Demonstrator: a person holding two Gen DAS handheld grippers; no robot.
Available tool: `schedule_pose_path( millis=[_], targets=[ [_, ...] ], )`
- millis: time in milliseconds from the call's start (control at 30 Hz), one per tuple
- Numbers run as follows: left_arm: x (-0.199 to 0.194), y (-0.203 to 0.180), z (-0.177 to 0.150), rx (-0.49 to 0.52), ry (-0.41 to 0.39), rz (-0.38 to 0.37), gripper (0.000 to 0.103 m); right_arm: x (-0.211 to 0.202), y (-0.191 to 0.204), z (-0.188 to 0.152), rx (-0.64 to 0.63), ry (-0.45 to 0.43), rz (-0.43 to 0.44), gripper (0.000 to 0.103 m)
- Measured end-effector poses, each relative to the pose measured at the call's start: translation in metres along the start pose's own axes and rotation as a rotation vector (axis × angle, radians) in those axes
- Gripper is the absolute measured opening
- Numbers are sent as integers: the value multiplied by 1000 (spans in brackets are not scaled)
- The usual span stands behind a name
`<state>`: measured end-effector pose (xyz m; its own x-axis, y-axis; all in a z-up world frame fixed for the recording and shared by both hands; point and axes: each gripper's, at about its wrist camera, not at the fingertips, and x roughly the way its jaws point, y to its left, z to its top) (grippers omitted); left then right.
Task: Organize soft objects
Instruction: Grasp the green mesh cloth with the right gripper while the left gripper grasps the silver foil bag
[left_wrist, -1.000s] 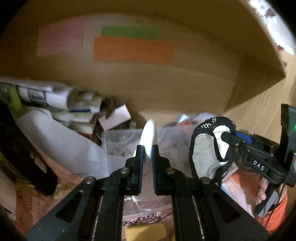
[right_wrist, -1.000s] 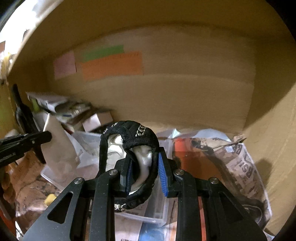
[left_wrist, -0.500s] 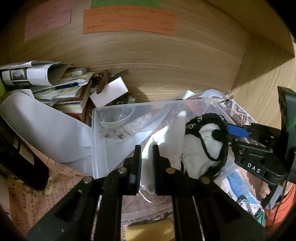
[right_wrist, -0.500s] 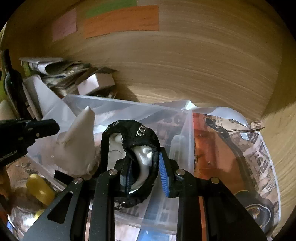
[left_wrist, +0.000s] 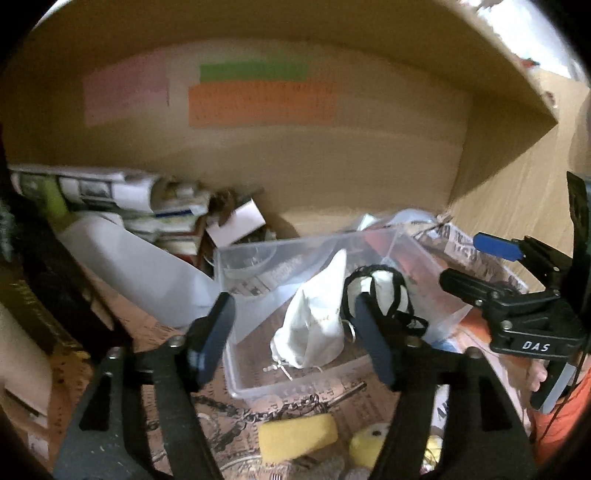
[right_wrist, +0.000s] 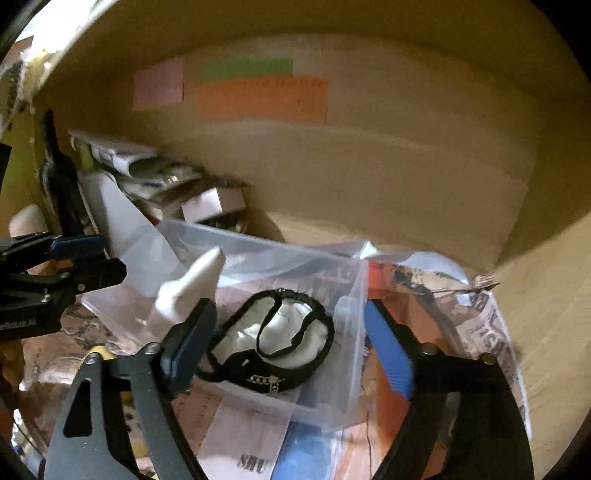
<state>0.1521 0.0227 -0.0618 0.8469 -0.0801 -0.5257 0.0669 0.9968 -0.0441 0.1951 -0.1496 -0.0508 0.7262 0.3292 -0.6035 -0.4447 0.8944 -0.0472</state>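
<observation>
- Right now both soft pieces lie inside the clear plastic bin (left_wrist: 413, 254): the white cloth pouch (left_wrist: 317, 321) stands peaked toward the bin's left, and the black-trimmed white garment (right_wrist: 275, 339) is slumped just beside it on the right, the two touching or nearly so.
- Left gripper (left_wrist: 295, 339) is spread wide, nothing between its blue pads, hanging above the bin's near rim with the pouch framed in the gap.
- Right gripper (right_wrist: 291, 347) is equally wide and empty, poised over the garment; from the left wrist view it shows at the right edge, apart from the bin.
- By my read, this is the release step for the pair, with both items dropped in and neither gripper in contact with them.
- More soft things wait on the newspaper-covered table in front of the bin: a yellow sponge (left_wrist: 297, 435) and a yellow plush (left_wrist: 369, 445) near the bottom of the left view, beside a metal chain (left_wrist: 255, 410).
- Next move, I'd say, calls for drawing a gripper clear of the bin wall, then dropping low toward the sponge with the jaws kept wide.
- Watch that chain: it lies close to the sponge and could snag a finger.
</observation>
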Motion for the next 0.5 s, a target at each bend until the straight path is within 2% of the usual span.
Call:
schedule_pose_path(
  millis=[67, 133, 167, 300, 500],
  targets=[
    [-16, -2, -2, -1, -27, 5, 83, -15, 0, -1, 3, -32, -1, 85],
    [-30, -3, -4, -6, -53, 12, 98, -30, 0, -3, 6, -61, -4, 90],
    [-35, -4, -6, -9, -66, 19, 101, -38, 0, -4, 9, -78, -8, 94],
    [-53, -6, -17, -4, -75, 29, 102, -65, 0, -14, 19, -136, -15, 103],
    [-60, -9, -43, -9, -19, 25, 102, -86, 6, -37, 20, -136, -6, 103]
  ],
)
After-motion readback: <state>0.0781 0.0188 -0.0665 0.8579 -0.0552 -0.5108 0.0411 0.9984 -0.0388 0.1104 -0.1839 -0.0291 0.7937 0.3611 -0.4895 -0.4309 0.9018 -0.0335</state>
